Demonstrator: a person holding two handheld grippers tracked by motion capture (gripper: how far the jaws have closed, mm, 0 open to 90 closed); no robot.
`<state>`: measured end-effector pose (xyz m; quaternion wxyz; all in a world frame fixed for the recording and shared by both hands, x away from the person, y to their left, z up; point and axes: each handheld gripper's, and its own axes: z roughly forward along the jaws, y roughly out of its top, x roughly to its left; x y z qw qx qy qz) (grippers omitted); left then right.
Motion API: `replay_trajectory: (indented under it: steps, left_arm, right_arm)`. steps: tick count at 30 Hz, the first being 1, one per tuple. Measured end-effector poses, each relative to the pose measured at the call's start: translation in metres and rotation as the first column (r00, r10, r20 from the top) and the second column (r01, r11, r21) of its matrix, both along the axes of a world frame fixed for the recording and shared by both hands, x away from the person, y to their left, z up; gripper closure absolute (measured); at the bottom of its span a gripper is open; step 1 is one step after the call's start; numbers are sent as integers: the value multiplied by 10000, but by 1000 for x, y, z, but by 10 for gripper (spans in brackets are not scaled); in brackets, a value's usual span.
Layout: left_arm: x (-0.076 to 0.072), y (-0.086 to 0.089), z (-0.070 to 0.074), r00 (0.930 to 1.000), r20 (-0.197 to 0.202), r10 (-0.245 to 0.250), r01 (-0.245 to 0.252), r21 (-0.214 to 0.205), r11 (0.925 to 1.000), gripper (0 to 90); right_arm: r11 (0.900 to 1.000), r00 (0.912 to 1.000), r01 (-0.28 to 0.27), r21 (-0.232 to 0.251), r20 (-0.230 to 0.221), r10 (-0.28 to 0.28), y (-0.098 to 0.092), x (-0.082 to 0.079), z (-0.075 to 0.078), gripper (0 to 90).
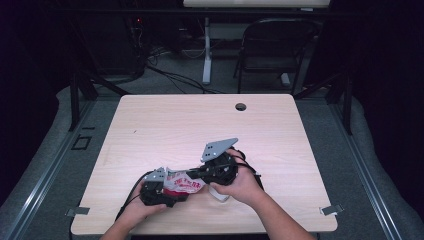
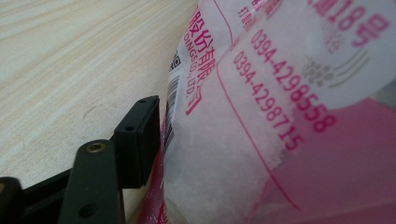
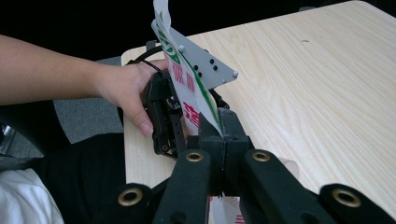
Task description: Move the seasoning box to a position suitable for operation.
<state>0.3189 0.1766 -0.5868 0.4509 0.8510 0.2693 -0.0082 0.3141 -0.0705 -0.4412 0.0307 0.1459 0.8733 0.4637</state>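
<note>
The crinkled white plastic bag with red print (image 1: 183,182) hangs just above the near part of the pale wooden table (image 1: 200,125), stretched between both grippers. The right gripper (image 3: 215,135) is clamped on its edge. The left gripper (image 1: 157,189) stands wide, one visible pad beside the film; contact cannot be determined.

Black grippers (image 1: 200,175) with brass-coloured screws, grey three-cornered plates (image 1: 218,148), black cables; bare forearms.

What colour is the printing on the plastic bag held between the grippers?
Mostly pink-red on the white plastic bag, with green stripes at its edge; the left gripper view shows it best.
</note>
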Motion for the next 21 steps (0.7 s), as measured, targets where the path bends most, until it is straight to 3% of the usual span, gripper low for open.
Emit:
replay_trajectory:
  steps: [8,14,21]
  left_arm:
    - [-2,0,3,9996,285,15,-21,190,9998,491]
    - [-2,0,8,9998,219,21,-28,315,9995,541]
    - [-4,3,19,9988,475,91,-126,745,9971,570]
  right_arm:
    - [10000,10000,73,41,13,-73,0,1,1,900]
    - [9999,9999,118,76,-12,-118,-2,2,2,900]
    - [9994,9997,241,264,-90,-239,-7,4,4,900]
